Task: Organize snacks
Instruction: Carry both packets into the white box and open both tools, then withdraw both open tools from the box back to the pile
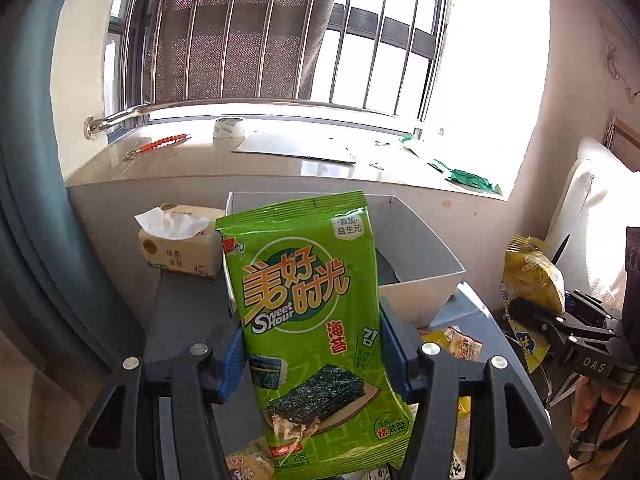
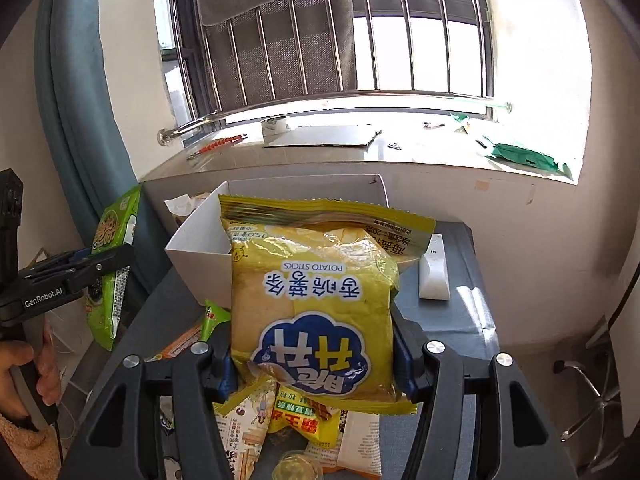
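Below my jaws sits a grey-blue cloth-covered table [image 2: 448,320]; on it stand an open white cardboard box [image 2: 200,248], a beige tissue pack [image 1: 182,246] and a white plastic device [image 2: 433,276]; loose snack packets [image 2: 308,420] lie nearest me.

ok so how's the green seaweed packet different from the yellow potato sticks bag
The green seaweed packet is flat and narrow; the yellow potato sticks bag is puffy and wider. The seaweed's print reads upright in the left wrist view; the potato sticks' reads upside down in the right. Both are held off the table, each between one gripper's fingers.
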The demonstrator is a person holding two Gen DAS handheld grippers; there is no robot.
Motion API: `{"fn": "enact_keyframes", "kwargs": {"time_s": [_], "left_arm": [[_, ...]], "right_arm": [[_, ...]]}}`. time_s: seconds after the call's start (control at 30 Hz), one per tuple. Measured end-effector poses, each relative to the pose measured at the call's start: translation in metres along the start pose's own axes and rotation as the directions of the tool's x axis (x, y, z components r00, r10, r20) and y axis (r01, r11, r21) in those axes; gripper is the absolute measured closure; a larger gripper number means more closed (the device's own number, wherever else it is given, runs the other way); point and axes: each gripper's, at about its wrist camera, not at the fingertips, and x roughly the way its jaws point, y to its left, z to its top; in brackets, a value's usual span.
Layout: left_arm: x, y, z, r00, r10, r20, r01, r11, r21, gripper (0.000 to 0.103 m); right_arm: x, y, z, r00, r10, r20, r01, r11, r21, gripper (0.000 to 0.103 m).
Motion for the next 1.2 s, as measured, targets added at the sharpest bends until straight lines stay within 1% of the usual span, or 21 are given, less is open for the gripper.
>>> {"fn": "enact_keyframes", "kwargs": {"time_s": [0.03, 0.1, 0.2, 0.27, 0.37, 0.4, 0.43, 0.47, 0.5, 0.53, 0.57, 0.63, 0.7, 0.8, 0.87, 0.93, 1.0, 1.03, 1.07, 1.13, 1.2], "left_arm": [[0.012, -0.003, 0.014, 1.0, 0.002, -0.008, -0.001, 1.0, 0.01, 0.041], [0.037, 0.0, 0.041, 1.0, -0.004, -0.025, 0.004, 1.0, -0.014, 0.041], [0.073, -0.001, 0.069, 0.999, 0.0, -0.045, -0.001, 1.0, -0.025, 0.04], [0.097, 0.001, 0.08, 0.998, 0.047, -0.052, -0.047, 0.999, -0.009, 0.039], [0.122, 0.011, 0.087, 0.991, 0.104, -0.082, -0.106, 0.994, -0.023, 0.038], [0.129, 0.014, 0.085, 0.99, 0.103, -0.092, -0.105, 0.994, -0.024, 0.035], [0.134, 0.016, 0.082, 0.99, 0.102, -0.097, -0.105, 0.994, -0.022, 0.03], [0.138, 0.016, 0.08, 0.987, 0.12, -0.105, -0.122, 0.992, -0.014, 0.026], [0.14, 0.016, 0.077, 0.984, 0.143, -0.11, -0.144, 0.99, -0.007, 0.019], [0.14, 0.018, 0.073, 0.98, 0.161, -0.113, -0.163, 0.987, -0.01, 0.007], [0.14, 0.021, 0.07, 0.98, 0.16, -0.116, -0.163, 0.986, -0.022, 0.001], [0.135, 0.023, 0.066, 0.986, 0.124, -0.112, -0.128, 0.991, -0.038, 0.0], [0.127, 0.025, 0.064, 0.989, 0.115, -0.09, -0.119, 0.992, -0.042, 0.0], [0.112, 0.025, 0.065, 0.993, 0.107, -0.057, -0.109, 0.994, -0.029, 0.0], [0.097, 0.026, 0.067, 0.995, 0.102, -0.021, -0.102, 0.994, -0.034, 0.0], [0.081, 0.025, 0.068, 0.994, 0.108, 0.021, -0.107, 0.994, -0.027, 0.0], [0.065, 0.023, 0.066, 0.995, 0.094, 0.039, -0.093, 0.996, -0.018, 0.0], [0.057, 0.022, 0.064, 0.997, 0.075, 0.029, -0.074, 0.997, -0.011, 0.0], [0.05, 0.021, 0.061, 0.998, 0.064, 0.017, -0.064, 0.998, -0.013, 0.0], [0.036, 0.016, 0.052, 0.998, 0.064, 0.01, -0.064, 0.998, -0.009, 0.0], [0.018, 0.009, 0.039, 0.999, 0.044, 0.028, -0.044, 0.999, 0.017, 0.0]], "right_arm": [[0.013, -0.002, 0.01, 1.0, -0.013, -0.009, 0.013, 1.0, -0.002, 0.039], [0.041, -0.006, 0.032, 0.999, -0.011, -0.046, 0.012, 1.0, 0.016, 0.039], [0.076, -0.008, 0.06, 0.995, -0.033, -0.094, 0.035, 0.999, 0.016, 0.039], [0.09, -0.006, 0.075, 0.995, -0.054, -0.081, 0.053, 0.998, -0.022, 0.039], [0.109, -0.008, 0.089, 0.989, -0.095, -0.113, 0.092, 0.995, -0.03, 0.039], [0.114, -0.009, 0.091, 0.987, -0.1, -0.126, 0.097, 0.995, -0.028, 0.039], [0.118, -0.011, 0.092, 0.986, -0.101, -0.13, 0.099, 0.995, -0.028, 0.037], [0.121, -0.011, 0.093, 0.985, -0.113, -0.129, 0.11, 0.993, -0.033, 0.03], [0.123, -0.011, 0.093, 0.984, -0.124, -0.129, 0.12, 0.992, -0.037, 0.026], [0.124, -0.012, 0.093, 0.984, -0.126, -0.127, 0.123, 0.992, -0.032, 0.015], [0.124, -0.012, 0.092, 0.984, -0.123, -0.13, 0.122, 0.992, -0.013, 0.001], [0.121, -0.014, 0.091, 0.989, -0.075, -0.127, 0.08, 0.996, 0.035, 0.0], [0.118, -0.017, 0.089, 0.993, -0.029, -0.114, 0.04, 0.994, 0.1, 0.0], [0.113, -0.017, 0.086, 0.995, 0.0, -0.1, 0.015, 0.989, 0.148, 0.0], [0.102, -0.016, 0.084, 0.998, 0.047, -0.044, -0.04, 0.988, 0.151, 0.0], [0.091, -0.017, 0.081, 0.994, 0.106, 0.012, -0.106, 0.977, 0.186, 0.0], [0.073, -0.018, 0.074, 0.979, 0.162, 0.125, -0.185, 0.96, 0.209, 0.0], [0.064, -0.018, 0.07, 0.971, 0.174, 0.167, -0.207, 0.955, 0.212, 0.0], [0.056, -0.015, 0.067, 0.967, 0.19, 0.167, -0.222, 0.954, 0.199, 0.0], [0.046, -0.01, 0.06, 0.969, 0.216, 0.117, -0.233, 0.959, 0.159, 0.0], [0.031, -0.008, 0.049, 0.967, 0.239, 0.087, -0.25, 0.957, 0.148, 0.0]]}}
